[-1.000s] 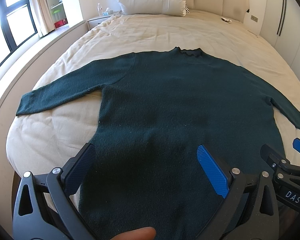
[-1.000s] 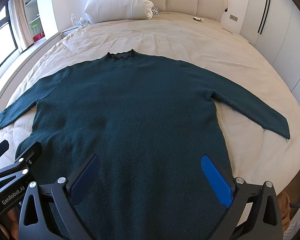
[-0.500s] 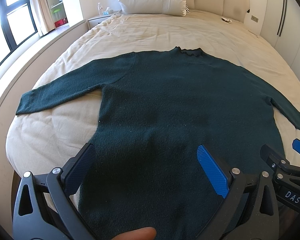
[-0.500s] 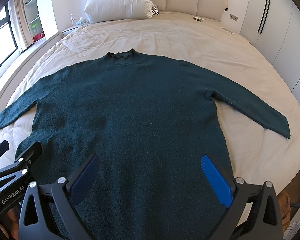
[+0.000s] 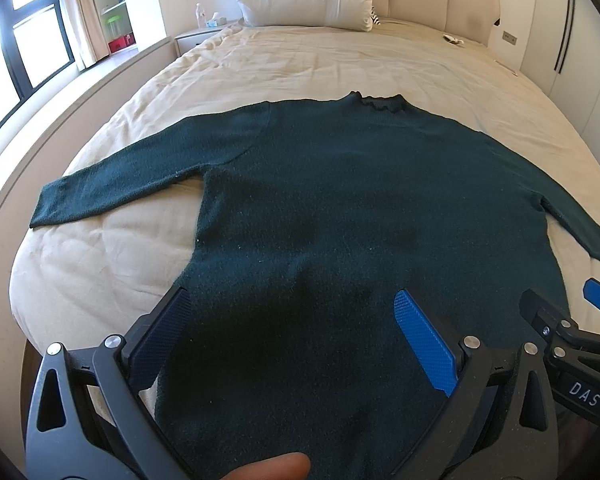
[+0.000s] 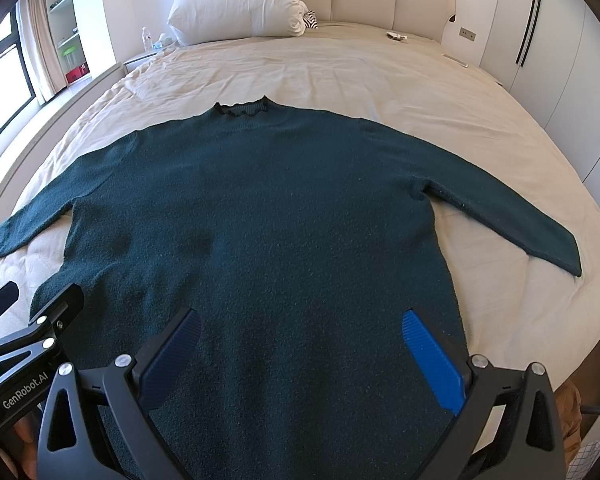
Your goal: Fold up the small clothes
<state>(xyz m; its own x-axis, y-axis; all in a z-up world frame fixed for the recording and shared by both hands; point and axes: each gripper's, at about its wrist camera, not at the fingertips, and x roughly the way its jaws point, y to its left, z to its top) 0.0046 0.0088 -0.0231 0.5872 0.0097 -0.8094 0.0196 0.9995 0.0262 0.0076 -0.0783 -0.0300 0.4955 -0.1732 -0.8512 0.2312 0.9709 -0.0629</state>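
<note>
Beige bed (image 5: 300, 64), white pillow (image 6: 236, 4), sunlit window (image 5: 24, 40).

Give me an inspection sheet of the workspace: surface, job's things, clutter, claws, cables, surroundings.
Surface: bed with a beige cover, lightly creased.
Job's things: dark green sweater spread flat, collar away from the cameras, both sleeves out to the sides, not yet folded.
Clutter: white pillow at the headboard; a small object on the far right of the bed, too small to tell.
Claws: left claw open above the hem; right claw open above the hem; neither holds cloth.
Cables: nothing seen.
Surroundings: window on the left, closet doors on the right, bottle on the nightstand.
</note>
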